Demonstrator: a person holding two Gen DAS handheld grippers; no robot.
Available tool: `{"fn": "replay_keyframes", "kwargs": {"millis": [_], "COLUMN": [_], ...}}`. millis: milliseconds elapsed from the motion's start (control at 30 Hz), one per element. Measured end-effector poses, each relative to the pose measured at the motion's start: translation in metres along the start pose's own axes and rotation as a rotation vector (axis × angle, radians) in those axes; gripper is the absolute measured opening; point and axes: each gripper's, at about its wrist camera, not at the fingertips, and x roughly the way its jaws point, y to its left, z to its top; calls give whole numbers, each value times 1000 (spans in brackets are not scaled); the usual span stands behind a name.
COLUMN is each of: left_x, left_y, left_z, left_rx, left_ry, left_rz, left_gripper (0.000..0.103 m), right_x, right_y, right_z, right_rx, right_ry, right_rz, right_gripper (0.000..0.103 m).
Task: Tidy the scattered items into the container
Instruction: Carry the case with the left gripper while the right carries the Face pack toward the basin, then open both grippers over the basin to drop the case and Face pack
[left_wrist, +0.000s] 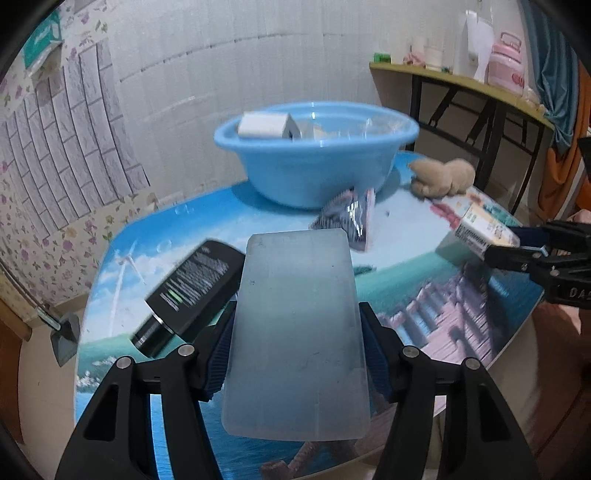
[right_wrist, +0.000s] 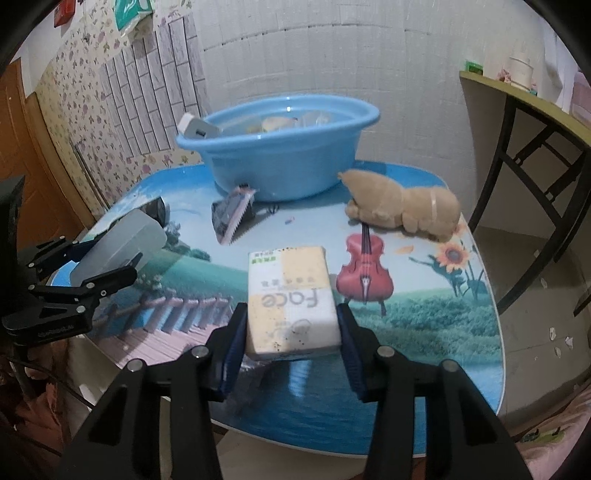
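Tabletop (right_wrist: 424, 325) round-cornered, printed with a sea, boardwalk, violin and sunflower scene; stands against a white tiled wall.

Blue basin (right_wrist: 280, 162) at the far edge of the tabletop; already holds a white box (left_wrist: 264, 125) leaning on its left rim, plus some clear and pale items too blurred to name.

Frosted translucent case (left_wrist: 295, 332), flat and rounded at the corners; clamped by its long sides in the left claw (left_wrist: 295, 343), blue pads pressing both edges; lifted clear of the surface at the near left.

Tan plush toy (right_wrist: 402, 206) lying on the tabletop to the right of the basin, just beside it, untouched.

Tissue pack (right_wrist: 291, 299), yellow and white, printed "Face"; right claw (right_wrist: 291, 332) closed on its near end, a pad tight on each side; far end pointing toward the basin.

Black bottle (left_wrist: 192, 288) with white print lying slanted on the tabletop, just left of the frosted case.

Dark foil packet (right_wrist: 232, 214) with a serrated pink edge, leaning just in front of the basin.
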Motion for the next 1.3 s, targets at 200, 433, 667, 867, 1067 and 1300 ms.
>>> {"fn": "replay_keyframes", "kwargs": {"millis": [200, 433, 667, 867, 1067, 1300], "left_x": [-20, -25, -26, -19, 1, 24], "left_y": [4, 7, 4, -5, -15, -21], "left_z": [15, 31, 51, 77, 103, 137], "left_rx": [-18, -18, -8, 10, 44, 56], "left_ry": [-71, -104, -130, -156, -157, -175], "left_rz": [-15, -15, -23, -38, -59, -76], "left_gripper": [62, 62, 62, 62, 62, 62], "right_x": [-6, -13, -16, -16, -8, 6], "right_y": [4, 9, 0, 1, -5, -19], "right_z": [7, 18, 37, 59, 81, 106], "right_rx": [-5, -17, 26, 19, 25, 36], "right_ry": [-30, -60, -95, -144, -167, -181], "right_rz": [13, 27, 35, 56, 65, 74], "right_gripper": [46, 46, 46, 46, 46, 46]}}
